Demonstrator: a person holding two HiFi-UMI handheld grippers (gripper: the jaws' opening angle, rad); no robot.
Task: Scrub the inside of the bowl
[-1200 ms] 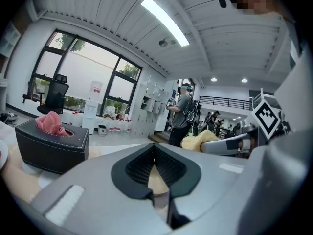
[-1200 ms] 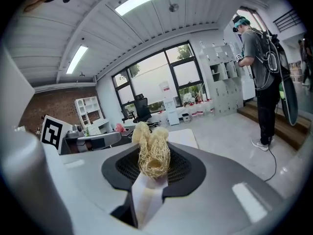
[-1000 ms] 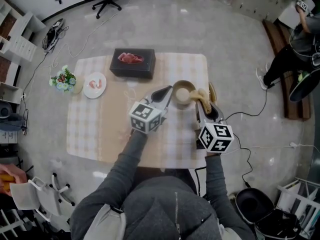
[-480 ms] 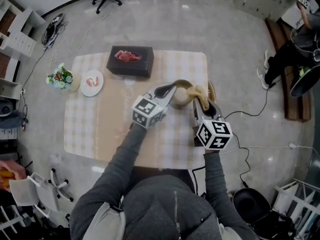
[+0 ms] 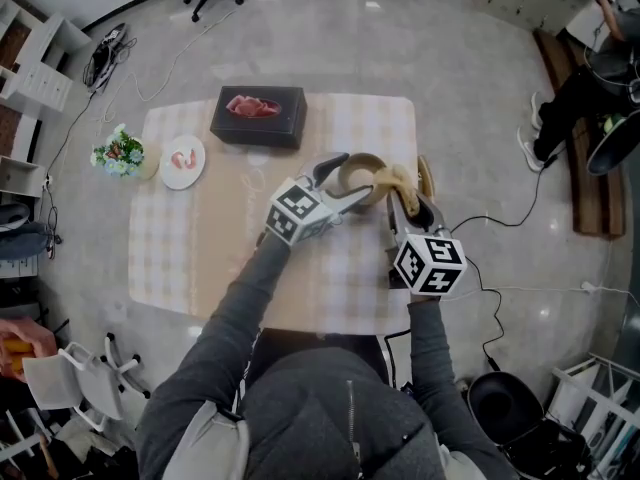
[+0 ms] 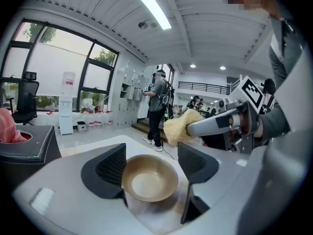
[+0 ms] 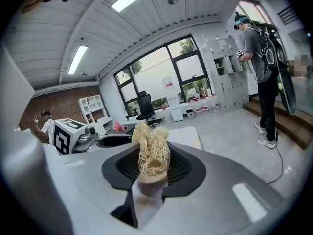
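The bowl [image 6: 149,181] sits on the surface [image 5: 180,258] near its far right corner, right in front of you and between the two pads of your left claw [image 6: 150,153]. That claw's jaws have just been opening. They stand apart on either side of the rim, and as far as I can tell they do not press on it. Your right claw [image 7: 151,173] is closed on the scrubber [image 7: 150,158], which hangs just beside the bowl's rim and is not yet inside.

The main risk is starting to scrub before the bowl is held: a sideways push would probably send it sliding over the checked cloth or tip it onto its edge. Close too high on the rim and the pads may skid off, because the wall is rounded and looks smooth and hard, like golden-brown metal with a paler bottom. The ribbed black pads should help there.

The scrubber is the opposite — a pale yellow tangle of stringy fibres, loose and springy. It is pinched only at its base, so a hard drag could pull it out or bend it flat.
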